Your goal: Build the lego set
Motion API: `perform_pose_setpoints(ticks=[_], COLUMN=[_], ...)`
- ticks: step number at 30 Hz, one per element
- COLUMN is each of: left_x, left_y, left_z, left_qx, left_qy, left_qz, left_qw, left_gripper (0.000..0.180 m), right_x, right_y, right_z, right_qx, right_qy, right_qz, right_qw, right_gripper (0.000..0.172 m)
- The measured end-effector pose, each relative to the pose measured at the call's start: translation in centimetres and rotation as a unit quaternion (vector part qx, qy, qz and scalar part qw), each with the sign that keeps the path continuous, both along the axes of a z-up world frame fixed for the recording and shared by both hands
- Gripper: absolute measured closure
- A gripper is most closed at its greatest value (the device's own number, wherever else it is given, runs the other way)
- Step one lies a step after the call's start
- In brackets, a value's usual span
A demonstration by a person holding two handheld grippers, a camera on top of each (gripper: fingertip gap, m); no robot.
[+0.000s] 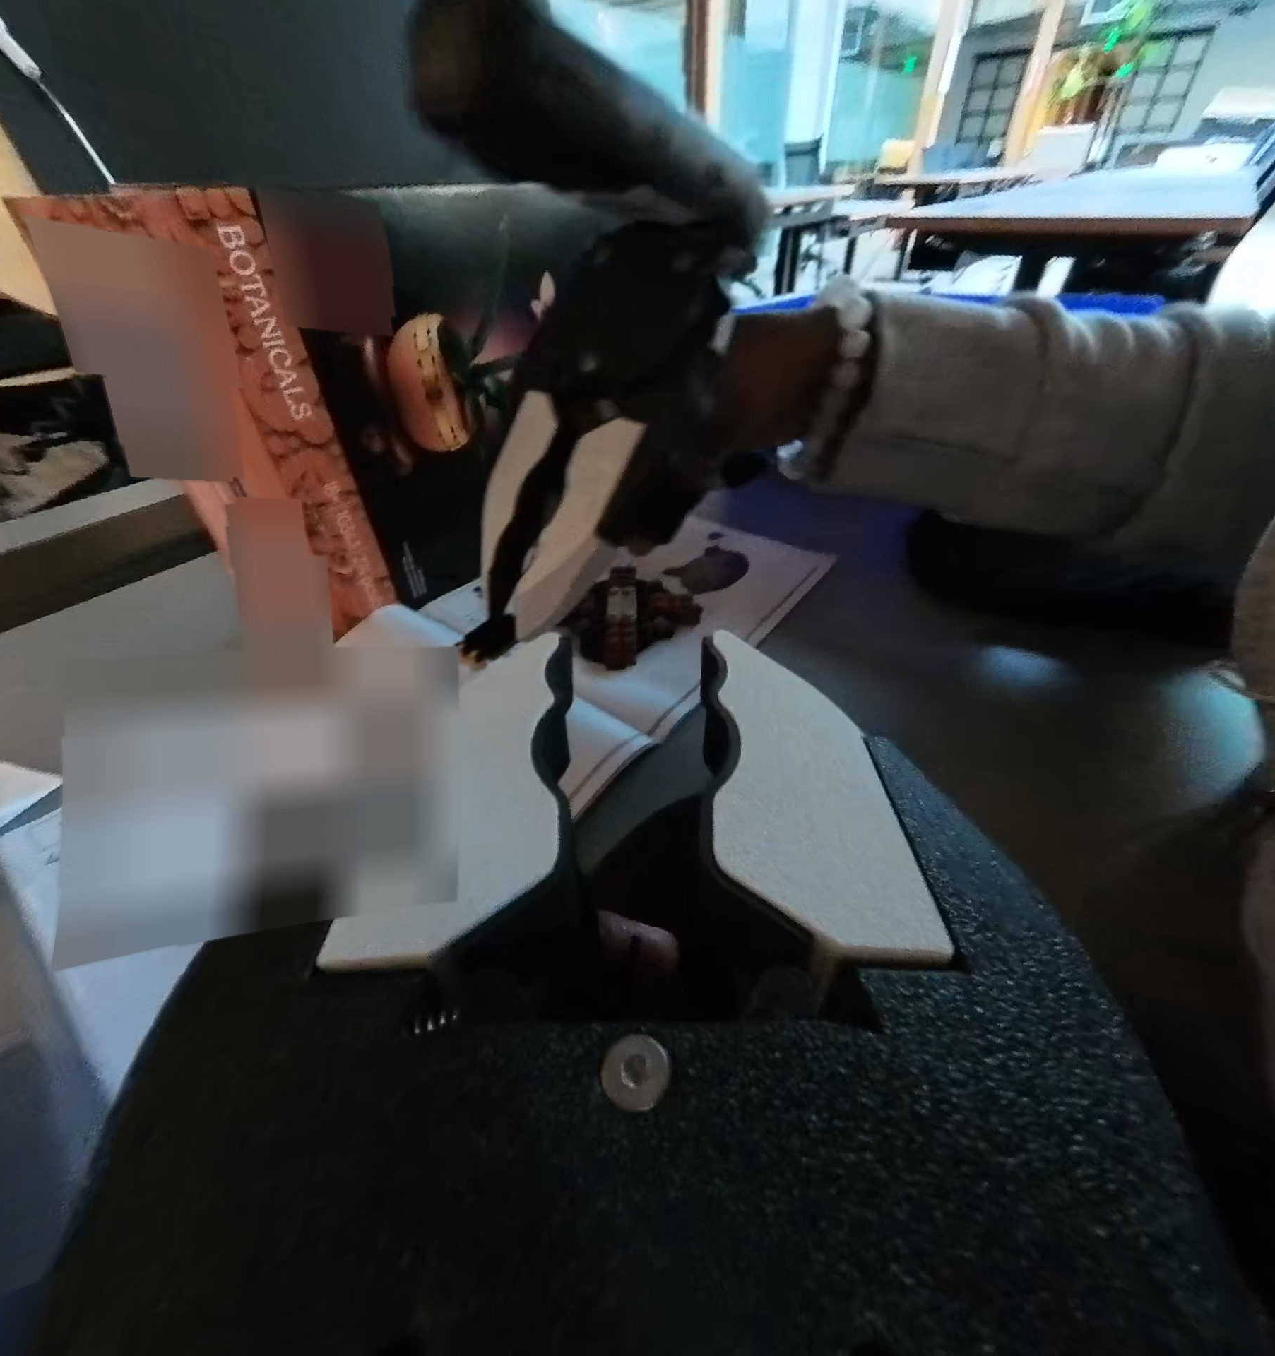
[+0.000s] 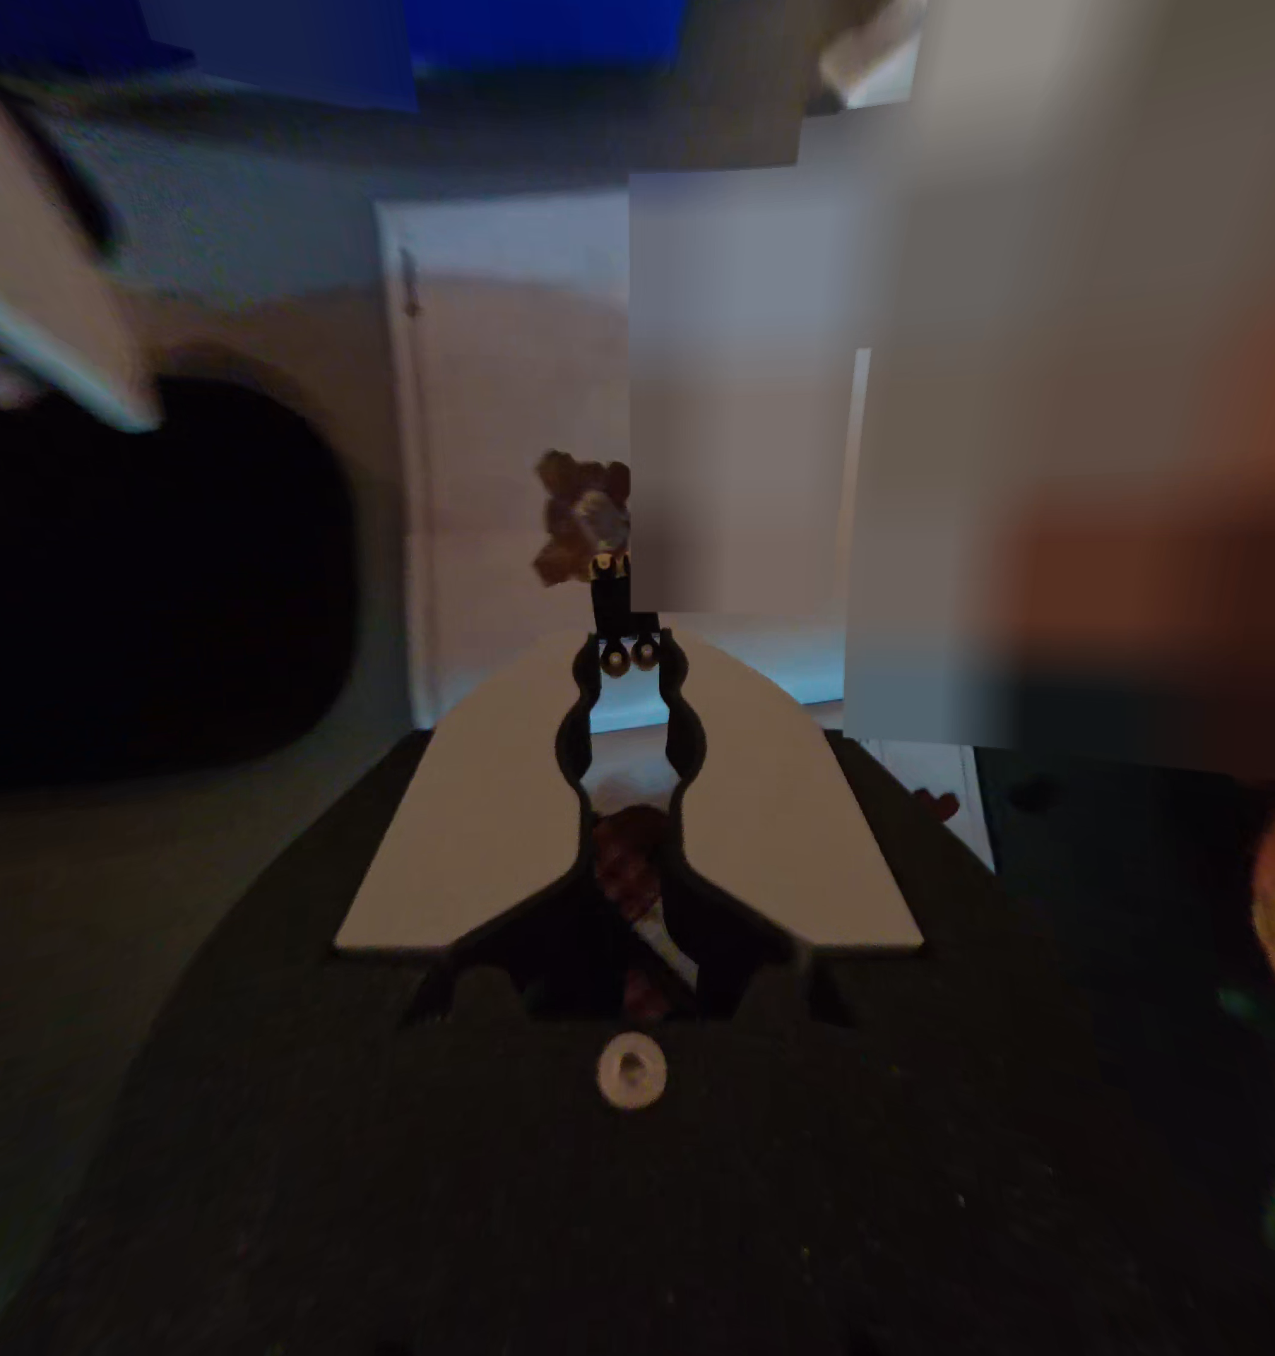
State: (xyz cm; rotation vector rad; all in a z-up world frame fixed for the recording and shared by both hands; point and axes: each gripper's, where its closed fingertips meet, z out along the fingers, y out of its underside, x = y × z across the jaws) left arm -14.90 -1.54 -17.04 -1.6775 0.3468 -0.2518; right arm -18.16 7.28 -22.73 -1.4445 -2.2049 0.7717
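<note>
Two tools: right (image 2: 628,649) gripping black piece (image 2: 612,596).

The right gripper (image 2: 628,649) pinches a small black piece (image 2: 611,603) with two round knobs at its near end, and both fingertips press on it. A brown brick model (image 1: 623,616) sits on an open white booklet (image 1: 759,587), which lies flat beside an upright box (image 1: 429,469). The left gripper (image 1: 634,660) hovers over the booklet with its jaws apart and nothing between them.
</note>
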Motion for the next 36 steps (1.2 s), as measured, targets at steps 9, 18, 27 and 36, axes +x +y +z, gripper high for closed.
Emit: perform_pose_setpoints(ticks=[9, 18, 27, 36], left_x=[-0.3, 0.1, -0.1, -0.1], left_y=[0.1, 0.3, 0.5, 0.7], left_z=[-1.5, -2.0, -2.3, -2.7], left_qx=[-0.005, -0.032, -0.045, -0.063], left_qy=[0.002, -0.017, -0.025, -0.027], left_qz=[-0.004, -0.035, -0.029, -0.031], left_qw=[1.000, 0.999, 0.998, 0.997], left_gripper=[0.149, 0.149, 0.149, 0.149], right_x=[-2.3, -3.6, -3.2, -3.1], right_y=[0.5, 0.3, 0.2, 1.3], right_z=[-2.9, -3.6, -3.5, -3.0], right_qx=[0.010, 0.023, 0.018, 0.028], right_qy=[-0.060, -0.077, -0.068, -0.042], right_qz=[0.004, 0.030, 0.046, 0.022], right_qw=[0.998, 0.996, 0.996, 0.999], right_gripper=[0.158, 0.154, 0.148, 0.153])
